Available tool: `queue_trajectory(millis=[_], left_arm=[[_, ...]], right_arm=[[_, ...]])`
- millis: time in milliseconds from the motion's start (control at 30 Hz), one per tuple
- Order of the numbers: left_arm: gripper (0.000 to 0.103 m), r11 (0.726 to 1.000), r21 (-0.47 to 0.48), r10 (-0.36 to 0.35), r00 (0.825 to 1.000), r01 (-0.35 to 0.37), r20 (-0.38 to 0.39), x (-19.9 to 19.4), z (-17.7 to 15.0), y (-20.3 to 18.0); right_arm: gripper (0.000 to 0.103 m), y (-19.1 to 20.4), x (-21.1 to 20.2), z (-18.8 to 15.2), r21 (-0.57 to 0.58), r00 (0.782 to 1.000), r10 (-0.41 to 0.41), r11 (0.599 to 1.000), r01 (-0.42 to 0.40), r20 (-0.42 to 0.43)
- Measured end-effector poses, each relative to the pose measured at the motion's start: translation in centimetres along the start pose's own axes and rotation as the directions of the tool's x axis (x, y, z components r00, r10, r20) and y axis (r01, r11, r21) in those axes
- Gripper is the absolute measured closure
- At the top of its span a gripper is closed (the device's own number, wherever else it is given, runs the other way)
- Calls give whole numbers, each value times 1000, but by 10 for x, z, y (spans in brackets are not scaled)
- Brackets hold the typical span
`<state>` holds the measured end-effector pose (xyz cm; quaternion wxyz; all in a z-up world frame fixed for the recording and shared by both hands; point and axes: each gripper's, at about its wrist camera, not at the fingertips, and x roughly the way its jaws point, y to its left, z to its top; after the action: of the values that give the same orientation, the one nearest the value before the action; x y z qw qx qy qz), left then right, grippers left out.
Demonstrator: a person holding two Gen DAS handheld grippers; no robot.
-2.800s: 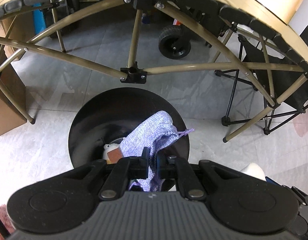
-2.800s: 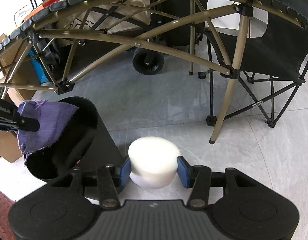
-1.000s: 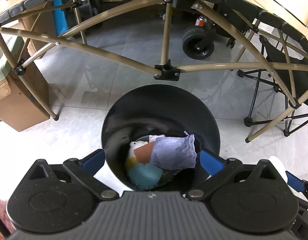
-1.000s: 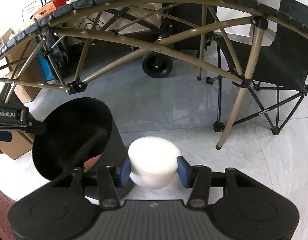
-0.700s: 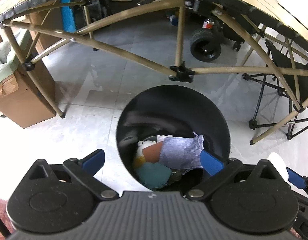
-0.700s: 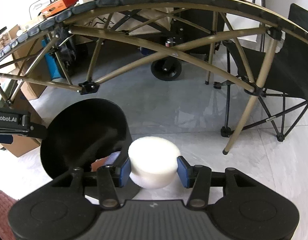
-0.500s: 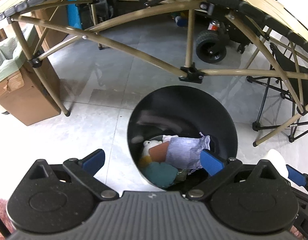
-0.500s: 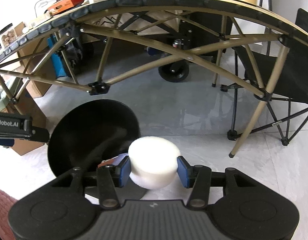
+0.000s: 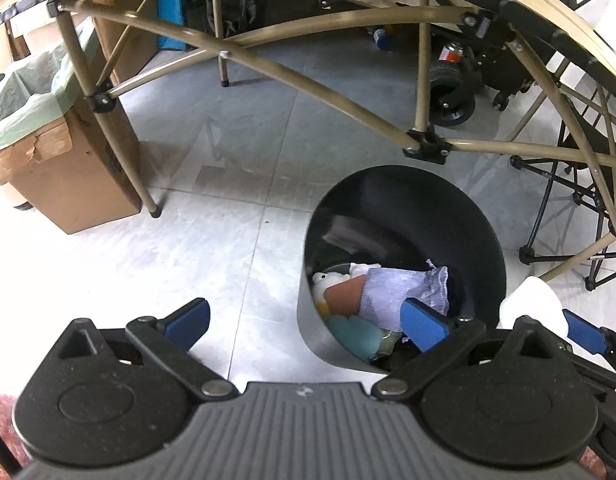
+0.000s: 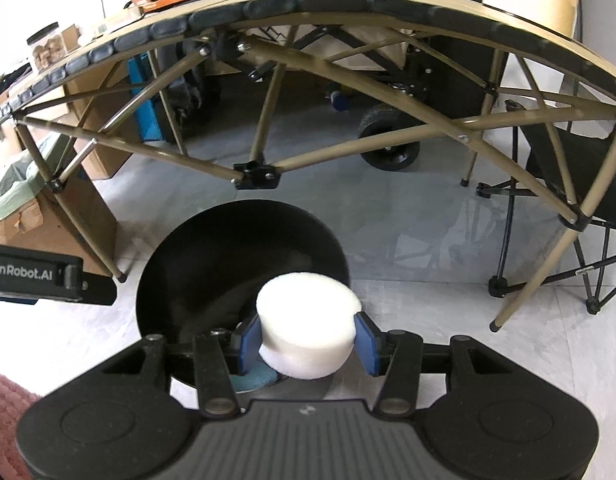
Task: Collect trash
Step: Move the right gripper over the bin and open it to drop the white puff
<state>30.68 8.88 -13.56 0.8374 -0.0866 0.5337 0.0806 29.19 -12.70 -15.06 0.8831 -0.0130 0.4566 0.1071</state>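
Note:
A black round trash bin (image 9: 480, 216) stands on the pale tiled floor in front of a folding table. Inside it lie a purple cloth (image 9: 404, 288) and other scraps in white, brown and teal. My left gripper (image 9: 303, 322) stands open and empty, left of the bin, its right finger over the bin's near rim. My right gripper (image 10: 308, 340) is shut on a white foam disc (image 10: 305, 320) and holds it above the near edge of the bin (image 10: 243, 216). The disc (image 9: 532, 304) also shows at the right in the left wrist view.
The tan legs and cross-braces of the folding table (image 10: 348, 148) arch right behind the bin. A cardboard box lined with a green bag (image 9: 39, 140) sits at the left. A black folding chair (image 10: 576, 176) stands at the right, a wheeled cart (image 10: 392, 148) beyond.
The left gripper has slid left, off the bin, after dropping the purple cloth into it. The right gripper has carried the foam disc left until it is over the bin's near edge.

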Motion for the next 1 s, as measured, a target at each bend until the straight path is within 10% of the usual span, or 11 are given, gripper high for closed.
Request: queue_trajectory(millis=[1000], left_arm=[[0, 995, -100, 6, 999, -11, -53, 5, -13, 71]], right_arm=[[43, 44, 35, 15, -5, 998, -2, 1000, 2, -65]])
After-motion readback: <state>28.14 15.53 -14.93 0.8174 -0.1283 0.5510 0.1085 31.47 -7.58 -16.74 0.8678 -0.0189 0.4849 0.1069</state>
